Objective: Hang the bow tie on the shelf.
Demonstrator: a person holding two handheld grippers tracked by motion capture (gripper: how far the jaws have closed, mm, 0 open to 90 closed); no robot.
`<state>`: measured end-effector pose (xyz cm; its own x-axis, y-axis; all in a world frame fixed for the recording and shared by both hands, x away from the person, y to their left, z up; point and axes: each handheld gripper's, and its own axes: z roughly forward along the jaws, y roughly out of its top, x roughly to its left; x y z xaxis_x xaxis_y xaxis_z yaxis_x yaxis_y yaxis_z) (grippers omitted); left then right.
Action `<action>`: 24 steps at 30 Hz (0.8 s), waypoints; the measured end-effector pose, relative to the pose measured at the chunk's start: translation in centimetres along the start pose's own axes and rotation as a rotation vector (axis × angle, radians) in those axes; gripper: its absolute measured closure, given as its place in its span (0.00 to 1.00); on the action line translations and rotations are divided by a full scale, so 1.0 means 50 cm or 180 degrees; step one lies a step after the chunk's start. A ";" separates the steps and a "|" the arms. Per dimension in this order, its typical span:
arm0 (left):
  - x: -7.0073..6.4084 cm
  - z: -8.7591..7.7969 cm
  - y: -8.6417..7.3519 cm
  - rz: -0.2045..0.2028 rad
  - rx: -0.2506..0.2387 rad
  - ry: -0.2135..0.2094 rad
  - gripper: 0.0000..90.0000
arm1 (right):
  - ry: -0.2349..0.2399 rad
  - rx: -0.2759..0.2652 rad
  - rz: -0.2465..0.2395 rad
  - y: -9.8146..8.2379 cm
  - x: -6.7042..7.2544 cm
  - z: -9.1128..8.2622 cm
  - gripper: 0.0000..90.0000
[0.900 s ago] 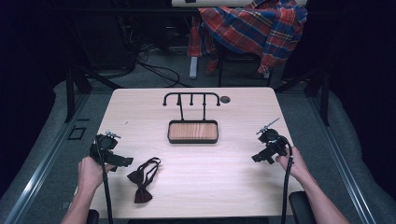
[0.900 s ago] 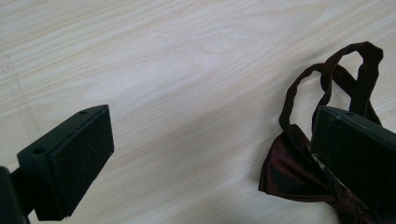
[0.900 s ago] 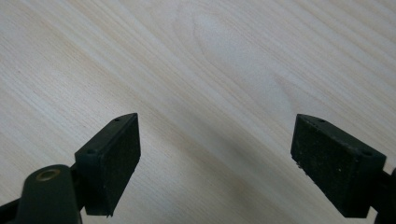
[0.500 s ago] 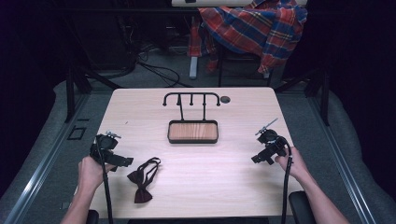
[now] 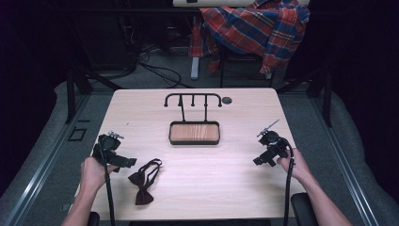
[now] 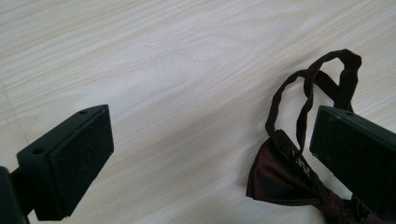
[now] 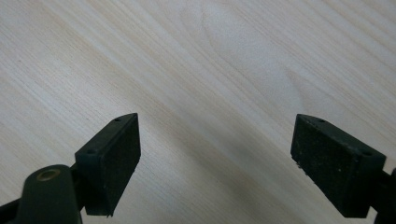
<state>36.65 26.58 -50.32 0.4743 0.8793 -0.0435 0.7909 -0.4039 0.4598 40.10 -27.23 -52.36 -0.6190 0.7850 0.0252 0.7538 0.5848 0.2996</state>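
1. The left tongs (image 6: 210, 154) stand wide open with nothing between the jaws. They are tipped down at the desk (image 5: 226, 188), and one jaw sits just over the edge of the bow tie (image 6: 289, 186), which looks like the lead-in to a pick-up.
2. The right tongs (image 7: 219, 163) are equally wide open and hold nothing. Bare wood grain lies under them, and they sit well apart from the bow tie, probably waiting in reserve.
3. The bow tie (image 5: 143, 181) lies flat near the desk's front left, just beside the left tongs (image 5: 123, 161). Its thin neck strap (image 6: 322, 79) is looped away from the knot, which leaves an easy part to pinch.
4. Farther back, at the desk's middle, stands a black rack with hooks (image 5: 193, 99) on a wooden-bottomed tray (image 5: 194, 133). The hooks are bare, so the strap is likely meant to hang there.
5. Beyond the desk, a plaid shirt (image 5: 254, 28) hangs over a chair.
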 end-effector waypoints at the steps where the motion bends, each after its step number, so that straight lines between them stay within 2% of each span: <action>1: -0.004 0.001 0.003 0.0016 -0.0005 -0.0016 0.00 | -0.0003 -0.0011 0.0000 0.000 0.000 0.001 0.17; 8: -0.020 0.006 0.016 0.0107 -0.0009 -0.0056 0.00 | 0.0017 -0.0029 0.0022 -0.001 0.000 0.002 0.17; 11: -0.026 0.011 0.022 0.0150 0.0006 -0.0069 0.00 | 0.0017 0.0024 -0.0016 0.000 -0.001 0.001 0.17; 18: -0.045 0.026 0.038 0.0234 0.0082 -0.0082 0.00 | 0.0029 -0.0013 0.0027 0.000 0.001 0.004 0.17; 21: -0.058 0.037 0.046 0.0328 0.0125 -0.0095 0.00 | 0.0020 0.0003 0.0026 0.000 0.000 0.004 0.17; 24: -0.065 0.044 0.050 0.0346 0.0157 -0.0089 0.01 | 0.0025 0.0017 0.0024 0.000 0.000 0.004 0.17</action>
<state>37.92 22.19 -50.97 0.5684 0.8225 -0.0209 0.7519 -0.5090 0.4189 40.14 -27.17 -52.54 -0.6150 0.7877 0.0348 0.7596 0.5801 0.2942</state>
